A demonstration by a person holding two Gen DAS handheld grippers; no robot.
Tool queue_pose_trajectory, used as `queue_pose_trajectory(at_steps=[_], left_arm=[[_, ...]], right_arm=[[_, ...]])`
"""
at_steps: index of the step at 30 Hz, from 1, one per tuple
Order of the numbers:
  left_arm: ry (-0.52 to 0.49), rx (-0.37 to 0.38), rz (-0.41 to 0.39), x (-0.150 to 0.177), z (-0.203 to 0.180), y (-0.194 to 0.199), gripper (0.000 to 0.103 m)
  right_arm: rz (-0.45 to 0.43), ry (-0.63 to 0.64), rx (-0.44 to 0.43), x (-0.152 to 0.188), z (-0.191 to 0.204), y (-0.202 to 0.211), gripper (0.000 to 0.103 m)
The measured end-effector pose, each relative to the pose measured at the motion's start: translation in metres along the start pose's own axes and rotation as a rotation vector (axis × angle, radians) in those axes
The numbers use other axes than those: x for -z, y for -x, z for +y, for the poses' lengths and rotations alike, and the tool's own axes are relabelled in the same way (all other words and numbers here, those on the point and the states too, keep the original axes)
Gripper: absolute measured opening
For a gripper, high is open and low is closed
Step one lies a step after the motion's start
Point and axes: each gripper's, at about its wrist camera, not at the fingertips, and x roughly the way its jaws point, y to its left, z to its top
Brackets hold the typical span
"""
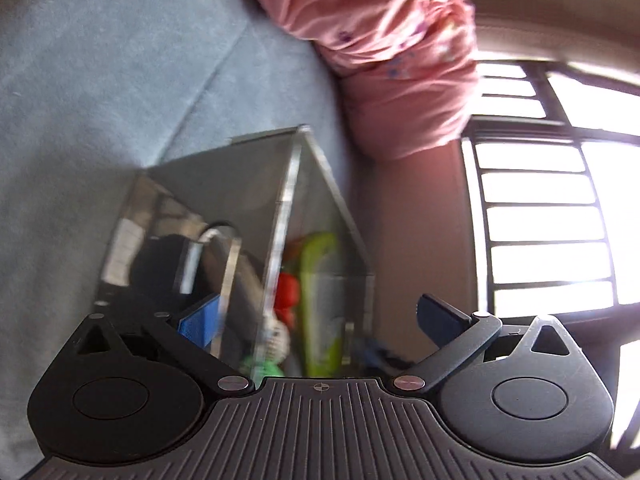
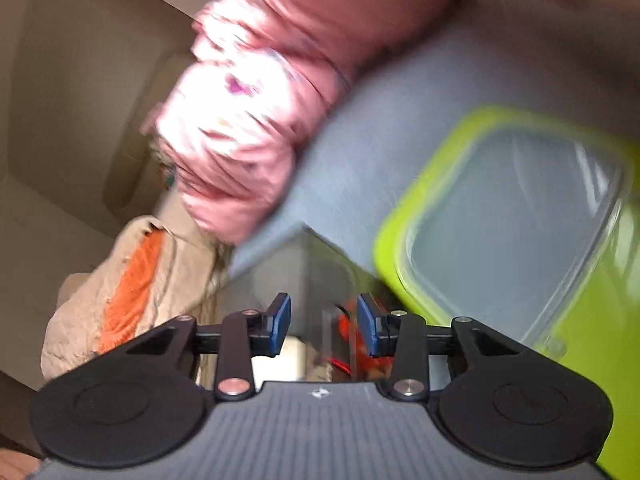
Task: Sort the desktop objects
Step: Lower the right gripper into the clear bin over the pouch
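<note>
With both hand-held grippers empty over the clear acrylic organizer (image 1: pixel 256 216), left (image 1: pixel 320 320) spread wide, right (image 2: pixel 324 324) part-closed, I judge I'm between placements, needing another item.

A counter (image 1: pixel 100 80) covered in a soft blue-grey cloth carries everything. A clear acrylic organiser (image 1: pixel 256 216) with upright dividers stands directly on it; inside show a green item, something red, and dark things too blurred to name. In the right wrist view, a lime-green lid (image 2: pixel 532 240) with a clear centre panel lies on the cloth just beside the organiser. A pink sleeve (image 1: pixel 380 40) leans over the counter's far edge.
</note>
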Motion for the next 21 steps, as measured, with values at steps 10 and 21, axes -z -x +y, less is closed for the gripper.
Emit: queue_pose_trajectory(at_steps=[10,21], left_arm=[[-0.211,-0.225,-0.078,0.023,-0.033,0.007,0.079],[-0.231,-0.318,-0.059,0.082,-0.049,0.033,0.087]], right_arm=[[0.117,0.109,-0.030,0.023,0.017,-0.033,0.039],[0.084,0.118,0.059,0.093,0.051,0.040,0.038]])
